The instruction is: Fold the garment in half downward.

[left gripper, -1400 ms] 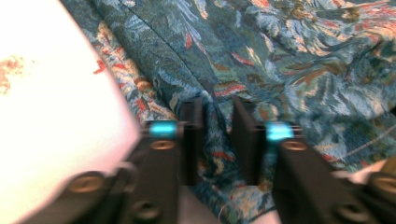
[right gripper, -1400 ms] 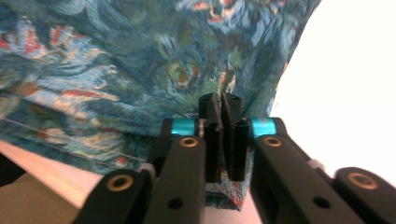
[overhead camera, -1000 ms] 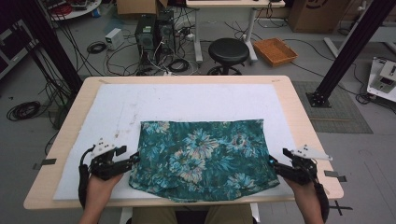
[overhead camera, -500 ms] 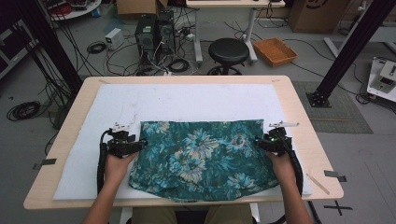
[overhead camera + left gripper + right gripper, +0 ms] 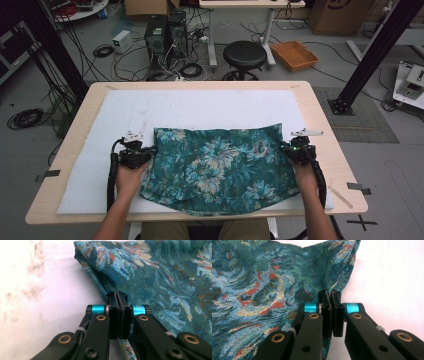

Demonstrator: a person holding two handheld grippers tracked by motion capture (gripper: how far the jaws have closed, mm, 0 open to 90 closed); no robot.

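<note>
In the high view, a teal cloth with a flower pattern (image 5: 220, 167) lies flat on a white mat (image 5: 200, 107) that covers a light wooden table (image 5: 325, 135); the near edge of the cloth reaches the near edge of the mat. The left gripper (image 5: 146, 153) sits at the left edge of the cloth and the right gripper (image 5: 286, 148) at the right edge, each held by a hand coming in from the bottom. Behind the table stand a black round stool (image 5: 244, 54), a brown shallow tray (image 5: 294, 54) on the floor and two dark computer towers (image 5: 165, 32) among many cables; no writing or brand can be read on them at this size. In the left gripper view, the jaws have just been closing and now stand pressed together on the edge of the cloth (image 5: 160, 277), and a strip of the fabric comes out below them; the mat (image 5: 45, 302) beside it has brownish stains. In the right gripper view, the jaws have also just been closing and now pinch the border of the cloth (image 5: 262, 290), which bunches into small folds at the tips, with the mat (image 5: 392, 277) on the other side. No label or writing is visible on the cloth or on the grippers.
</note>
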